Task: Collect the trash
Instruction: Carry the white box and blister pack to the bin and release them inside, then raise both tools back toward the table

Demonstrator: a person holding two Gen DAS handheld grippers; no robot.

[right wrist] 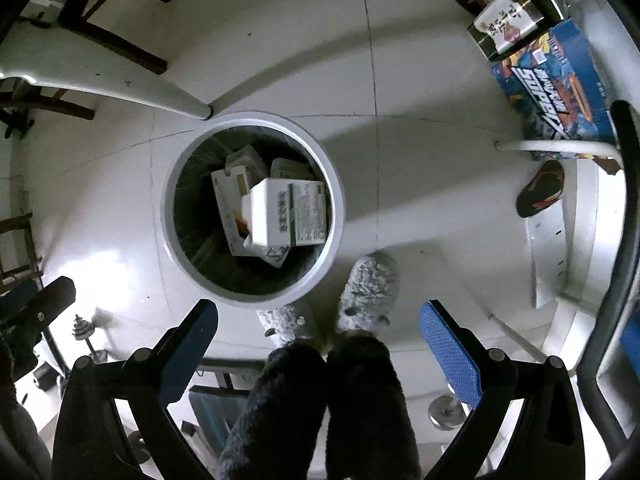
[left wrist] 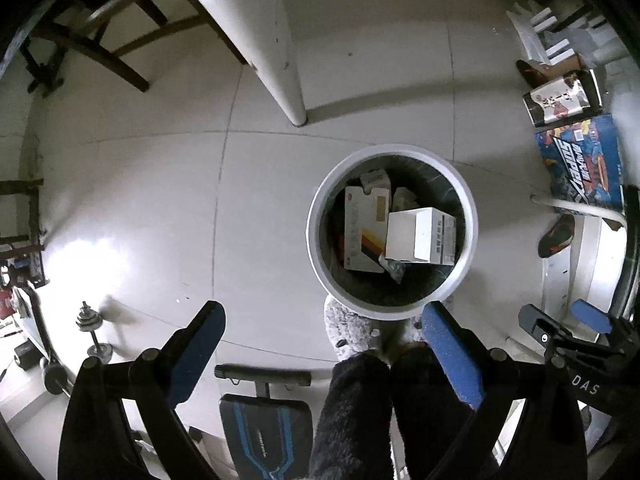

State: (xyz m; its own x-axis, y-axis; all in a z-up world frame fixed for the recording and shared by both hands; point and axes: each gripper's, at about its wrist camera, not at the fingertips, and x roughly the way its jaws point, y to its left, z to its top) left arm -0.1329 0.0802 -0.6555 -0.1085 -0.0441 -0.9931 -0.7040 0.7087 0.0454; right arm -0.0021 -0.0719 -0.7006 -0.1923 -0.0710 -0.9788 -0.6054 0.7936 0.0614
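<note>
A round white trash bin (left wrist: 472, 216) with a dark liner stands on the tiled floor. It holds several cardboard boxes, with a white box (left wrist: 420, 235) on top. The bin also shows in the right wrist view (right wrist: 338, 200), with the white box (right wrist: 288, 212) inside. My left gripper (left wrist: 324, 320) is open and empty, high above the floor just short of the bin. My right gripper (right wrist: 318, 320) is open and empty, above the floor to the right of the bin. The right gripper also shows in the left wrist view (left wrist: 560, 320).
The person's slippered feet (right wrist: 368, 292) stand beside the bin. A white table leg (left wrist: 280, 60) rises behind it. Printed boxes (left wrist: 580, 160) and a shoe (left wrist: 556, 236) lie at the right. A dumbbell (left wrist: 90, 332), a bench (left wrist: 264, 432) and a wooden chair (left wrist: 100, 40) stand at the left.
</note>
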